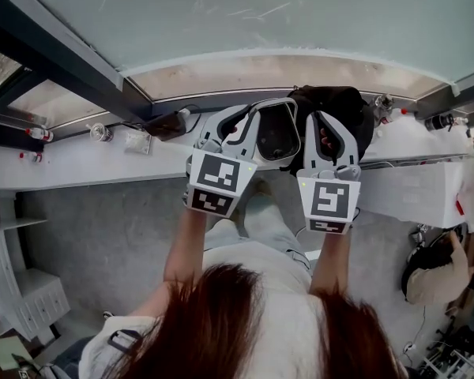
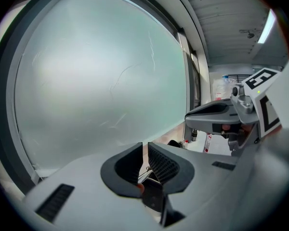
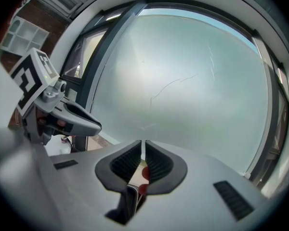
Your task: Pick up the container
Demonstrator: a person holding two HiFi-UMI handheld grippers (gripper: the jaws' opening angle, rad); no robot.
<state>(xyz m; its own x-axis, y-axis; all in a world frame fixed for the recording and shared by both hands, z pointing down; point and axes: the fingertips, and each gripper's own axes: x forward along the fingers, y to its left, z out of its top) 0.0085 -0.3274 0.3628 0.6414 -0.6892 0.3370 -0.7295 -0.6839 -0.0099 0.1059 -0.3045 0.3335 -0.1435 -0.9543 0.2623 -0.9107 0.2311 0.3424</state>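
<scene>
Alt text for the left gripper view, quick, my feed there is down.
The left gripper is shut on nothing and points at a frosted window. The right gripper shows at the right, with small bottles beyond it.

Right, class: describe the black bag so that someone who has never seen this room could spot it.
Start at the big frosted window and drop to the long white ledge below it. Right of the ledge's middle sits the black bag. It is the one big, dark, soft lump there; its neighbours are small bottles.
</scene>
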